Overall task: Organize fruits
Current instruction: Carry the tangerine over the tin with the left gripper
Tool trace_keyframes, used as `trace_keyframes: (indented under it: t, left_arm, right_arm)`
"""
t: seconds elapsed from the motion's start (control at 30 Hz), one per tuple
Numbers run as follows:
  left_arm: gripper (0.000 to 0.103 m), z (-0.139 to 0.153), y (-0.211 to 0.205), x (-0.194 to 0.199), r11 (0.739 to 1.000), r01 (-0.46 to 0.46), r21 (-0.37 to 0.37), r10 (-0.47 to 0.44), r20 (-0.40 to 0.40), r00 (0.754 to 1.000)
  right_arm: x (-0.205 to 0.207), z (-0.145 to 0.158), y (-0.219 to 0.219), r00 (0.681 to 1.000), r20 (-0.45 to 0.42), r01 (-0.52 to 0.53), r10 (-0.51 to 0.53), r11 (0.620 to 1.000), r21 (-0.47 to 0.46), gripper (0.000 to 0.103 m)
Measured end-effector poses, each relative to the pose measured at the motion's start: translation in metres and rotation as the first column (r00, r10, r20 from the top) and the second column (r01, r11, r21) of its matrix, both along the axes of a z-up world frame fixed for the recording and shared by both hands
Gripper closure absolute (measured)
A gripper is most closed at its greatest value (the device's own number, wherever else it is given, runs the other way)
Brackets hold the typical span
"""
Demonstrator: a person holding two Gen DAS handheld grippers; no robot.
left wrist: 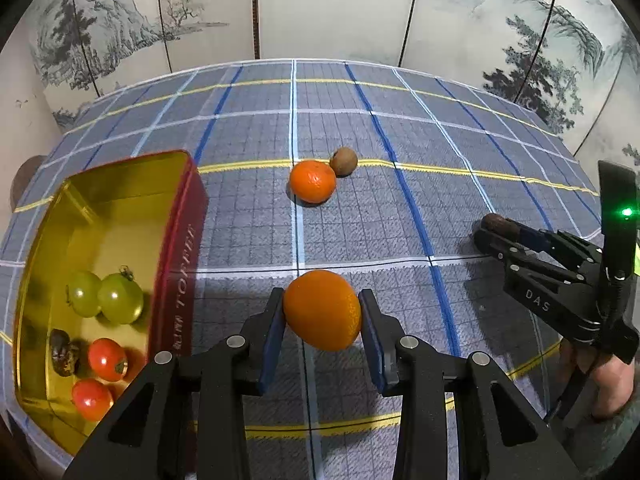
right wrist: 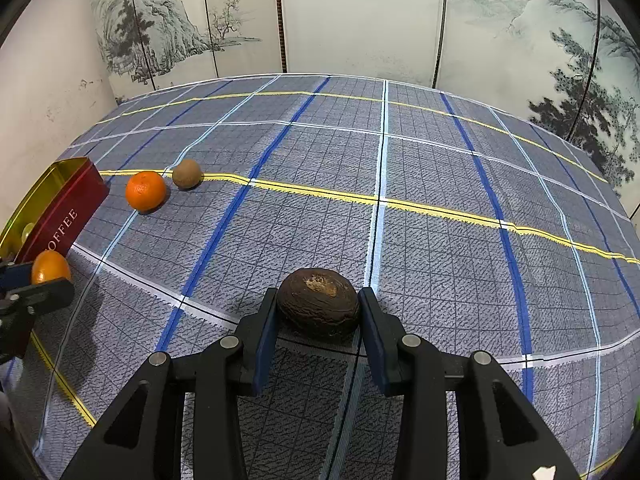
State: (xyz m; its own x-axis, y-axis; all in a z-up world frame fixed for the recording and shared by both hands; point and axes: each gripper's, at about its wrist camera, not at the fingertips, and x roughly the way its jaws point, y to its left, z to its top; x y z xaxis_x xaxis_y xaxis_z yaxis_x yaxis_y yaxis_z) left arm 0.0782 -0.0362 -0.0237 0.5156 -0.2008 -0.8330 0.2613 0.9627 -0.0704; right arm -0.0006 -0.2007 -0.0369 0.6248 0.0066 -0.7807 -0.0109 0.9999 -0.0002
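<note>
An orange (left wrist: 322, 310) is clamped between the blue pads of my left gripper (left wrist: 322, 316), which is shut on it just right of the red and gold tin (left wrist: 176, 240). In the right wrist view the same orange (right wrist: 50, 266) shows beside the tin (right wrist: 68, 208). My right gripper (right wrist: 319, 312) is shut on a dark brown wrinkled fruit (right wrist: 318, 304) low over the checked cloth. From the left wrist view that gripper (left wrist: 490, 230) and its fruit (left wrist: 496, 222) are at the right. A second orange (left wrist: 313, 182) and a kiwi (left wrist: 344, 161) lie touching farther back.
Inside the tin lie two green fruits (left wrist: 120, 298), two red tomatoes (left wrist: 106, 360) and a dark date (left wrist: 62, 352). A painted folding screen (right wrist: 360, 20) stands behind the table. A person's hand (left wrist: 612, 384) holds the right gripper's handle. The blue checked cloth (right wrist: 440, 240) covers the table.
</note>
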Motion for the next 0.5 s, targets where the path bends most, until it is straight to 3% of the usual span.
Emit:
trace_keyframes:
  t: [0.5]
  left_arm:
    - [0.066,0.031,0.036,-0.005,0.998,-0.064,0.012,0.062,0.085,0.994]
  right_arm:
    - [0.0,0.0,0.001,1.0,-0.001,0.001,-0.001,1.0,-0.002,0.066]
